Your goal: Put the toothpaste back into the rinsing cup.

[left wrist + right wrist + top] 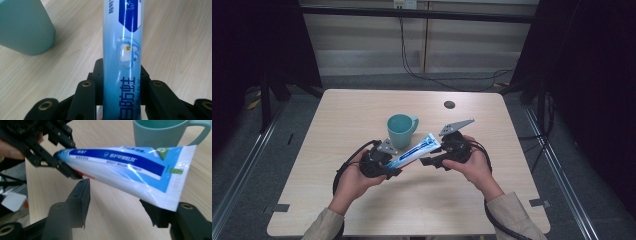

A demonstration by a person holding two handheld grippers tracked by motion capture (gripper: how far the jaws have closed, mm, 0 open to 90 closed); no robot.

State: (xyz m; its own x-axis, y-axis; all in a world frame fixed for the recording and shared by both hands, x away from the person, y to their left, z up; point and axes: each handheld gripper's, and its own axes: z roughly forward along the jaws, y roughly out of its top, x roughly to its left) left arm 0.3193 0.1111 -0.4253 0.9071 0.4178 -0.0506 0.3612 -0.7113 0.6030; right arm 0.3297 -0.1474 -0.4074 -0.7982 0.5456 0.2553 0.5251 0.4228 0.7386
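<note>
A person sits at a pale wooden table (362, 210) holding a two-jaw gripper in each hand, and a blue-and-white toothpaste tube (414, 151) hangs in the air between them. The landmark is a teal mug (401, 130) standing near the table's middle; the tube lies just in front of the mug, on the person's side, tilted up from left to right and clear of the tabletop.

In front of the mug and to its left, the left gripper (384, 162) is clamped tight on the tube's lower end; its own view shows the tube (123, 60) running straight up between the two black jaws, pinched on both sides.

In front of the mug and to its right, the right gripper (434, 159) has its jaws partly apart. In its own view they stand either side of the tube's flat crimped end (182, 180) without clearly pressing on it.

The step in hand looks like a handover, or a two-handed hold, of the tube. The next move calls for the right jaws to meet squarely on the tube before the left lets go.

The tube's cap end is hidden inside the left gripper. The printed text is too small to read from above.
</note>
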